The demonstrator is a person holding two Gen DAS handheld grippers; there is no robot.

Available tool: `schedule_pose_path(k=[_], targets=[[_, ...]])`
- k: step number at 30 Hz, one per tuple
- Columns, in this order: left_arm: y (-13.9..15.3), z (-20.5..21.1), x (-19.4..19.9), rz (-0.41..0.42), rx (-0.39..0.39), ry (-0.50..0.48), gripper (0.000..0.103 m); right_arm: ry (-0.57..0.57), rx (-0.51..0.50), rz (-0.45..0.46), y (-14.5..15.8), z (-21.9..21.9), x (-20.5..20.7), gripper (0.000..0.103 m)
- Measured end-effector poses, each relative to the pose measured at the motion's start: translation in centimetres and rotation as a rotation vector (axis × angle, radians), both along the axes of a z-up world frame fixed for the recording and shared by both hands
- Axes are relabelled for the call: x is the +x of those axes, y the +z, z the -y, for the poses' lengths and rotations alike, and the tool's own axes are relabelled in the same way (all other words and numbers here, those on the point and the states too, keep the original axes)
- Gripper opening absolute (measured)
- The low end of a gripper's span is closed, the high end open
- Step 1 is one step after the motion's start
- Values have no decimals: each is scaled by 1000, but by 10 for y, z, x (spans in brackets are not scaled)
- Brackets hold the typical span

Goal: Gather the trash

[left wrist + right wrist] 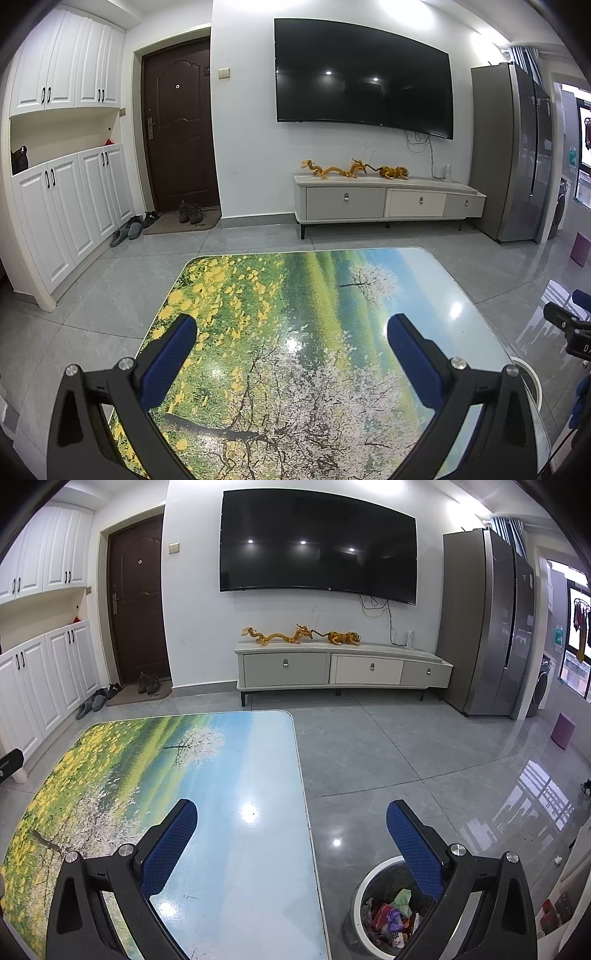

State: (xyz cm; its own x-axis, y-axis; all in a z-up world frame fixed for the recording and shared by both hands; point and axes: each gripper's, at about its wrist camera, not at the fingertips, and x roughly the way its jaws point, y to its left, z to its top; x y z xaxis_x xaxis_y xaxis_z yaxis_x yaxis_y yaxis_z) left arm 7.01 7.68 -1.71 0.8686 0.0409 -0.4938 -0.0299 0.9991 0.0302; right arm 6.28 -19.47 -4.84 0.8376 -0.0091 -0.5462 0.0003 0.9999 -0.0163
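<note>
**Both grippers spread wide above the printed table; trash lies in the bin beside it**

Left gripper (291, 326): its blue-padded fingers (168, 360) stand wide apart with nothing between them, held over the table (295, 295), whose glossy top carries a landscape print (yellow flowers, a blossoming tree, blue sky). No object lies on the part of the top seen in the left wrist view.

Right gripper (291, 814): its fingers (170, 845) are likewise spread wide and hold nothing. The left finger hangs over the blue edge of the table (240, 775); the right finger (417, 845) hangs over the trash bin (356, 897), a round white-rimmed bin standing on the grey tiled floor (406, 757) just beside the table's right edge. The trash (391, 912) is inside it: crumpled wrappers in red, green and purple, partly hidden by the right finger.

Beyond the table, in both views: a wall-mounted television (317, 542); below it a low white console (332, 668) carrying golden dragon figures (280, 635); a dark brown door (136, 605) with shoes (147, 683) on the mat; white cabinets (62, 206) at left; a grey refrigerator (487, 627) at right; and a small purple stool (563, 729) on the floor near it.
</note>
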Motion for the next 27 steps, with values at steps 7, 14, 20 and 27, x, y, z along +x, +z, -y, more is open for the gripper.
schedule_pose_path(k=[7, 14, 20, 27], targets=[[-3, -1, -1, -5, -1, 1, 103, -1, -6, 3, 1, -1, -1, 103], [-5, 0, -3, 1, 25, 4, 103, 0, -13, 2, 1, -2, 0, 103], [-6, 1, -3, -4, 27, 1, 103, -3, -19, 6, 2, -3, -1, 103], [-6, -2, -3, -4, 14, 5, 103, -4, -24, 7, 1, -3, 0, 103]])
